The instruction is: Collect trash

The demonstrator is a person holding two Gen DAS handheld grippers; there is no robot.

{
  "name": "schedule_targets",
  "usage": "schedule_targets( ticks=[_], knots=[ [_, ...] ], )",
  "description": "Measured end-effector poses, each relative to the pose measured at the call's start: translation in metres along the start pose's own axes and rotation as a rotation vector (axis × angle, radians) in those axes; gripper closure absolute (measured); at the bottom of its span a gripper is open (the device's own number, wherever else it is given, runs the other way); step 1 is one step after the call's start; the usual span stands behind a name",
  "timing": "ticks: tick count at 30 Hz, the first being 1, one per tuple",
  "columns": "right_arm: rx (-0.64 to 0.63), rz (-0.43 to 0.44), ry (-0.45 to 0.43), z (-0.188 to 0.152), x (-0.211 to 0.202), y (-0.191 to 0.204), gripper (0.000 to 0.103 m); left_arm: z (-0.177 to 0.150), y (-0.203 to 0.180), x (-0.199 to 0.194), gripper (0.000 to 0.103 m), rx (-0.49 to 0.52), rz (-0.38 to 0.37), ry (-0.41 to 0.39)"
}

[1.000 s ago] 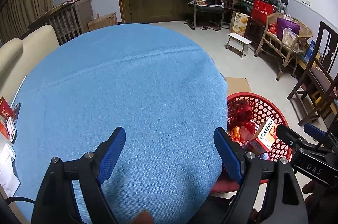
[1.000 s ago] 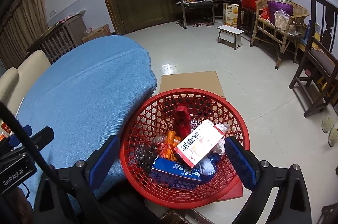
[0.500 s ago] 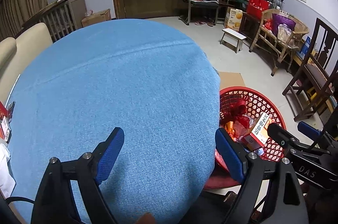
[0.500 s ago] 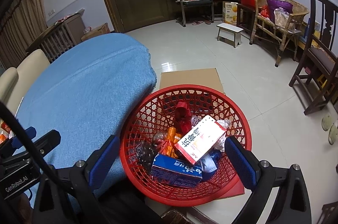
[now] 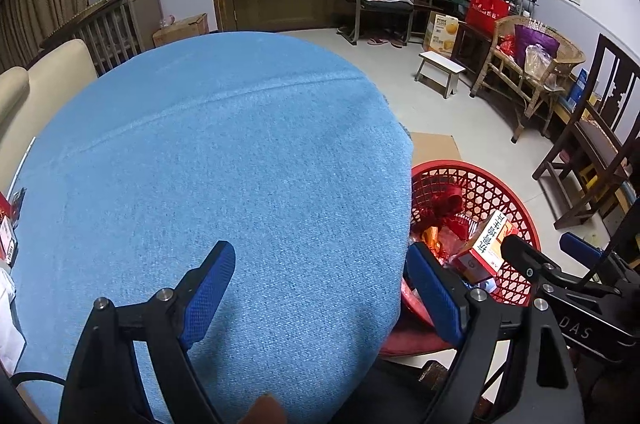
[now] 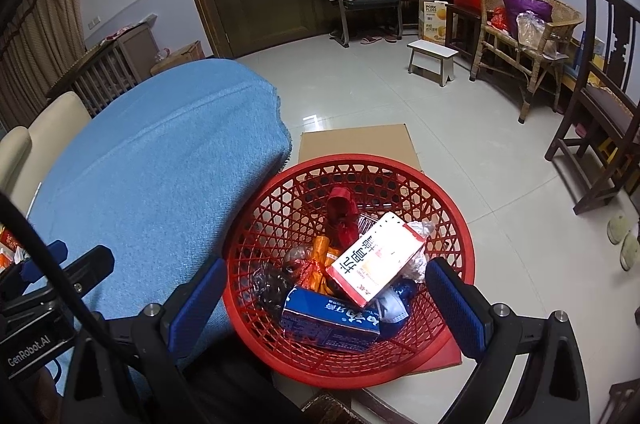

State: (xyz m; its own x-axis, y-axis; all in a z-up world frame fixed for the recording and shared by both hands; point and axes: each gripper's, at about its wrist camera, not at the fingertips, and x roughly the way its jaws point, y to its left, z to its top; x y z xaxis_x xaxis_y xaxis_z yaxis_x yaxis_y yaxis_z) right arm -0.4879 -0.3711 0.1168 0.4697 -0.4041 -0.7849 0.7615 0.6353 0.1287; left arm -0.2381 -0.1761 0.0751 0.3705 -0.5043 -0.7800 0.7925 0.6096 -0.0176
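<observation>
Both grippers hang empty, trash in the basket.

The left gripper (image 5: 320,276) hovers over the blue table (image 5: 208,159), jaws wide apart with nothing between them. The right gripper (image 6: 324,300) hangs over the red basket (image 6: 460,224) on the floor beside the table, jaws spread, gripping nothing (a white carton (image 6: 376,268) and blue box (image 6: 328,324) lie inside).

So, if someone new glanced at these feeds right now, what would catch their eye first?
Probably the red basket on the floor, full of trash, with a white box lying on top of a blue carton. Next, the big blue cloth filling the left view, bare in its middle. Both grippers hang open and empty, left over the cloth, right over the basket.
</observation>
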Motion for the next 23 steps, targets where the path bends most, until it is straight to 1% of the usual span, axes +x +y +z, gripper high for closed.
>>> schedule_targets(
  ticks=[12, 23],
  knots=[
    [0.018, -0.007, 0.015, -0.0010, 0.0047, -0.0052, 0.002, -0.0014, -0.0004, 0.0025, 0.015, -0.008, -0.010, 0.005],
    [0.022, -0.013, 0.021, -0.0018, 0.0073, -0.0070, 0.002, -0.0021, -0.0016, 0.0002, 0.015, 0.006, -0.010, -0.011]
  ],
)
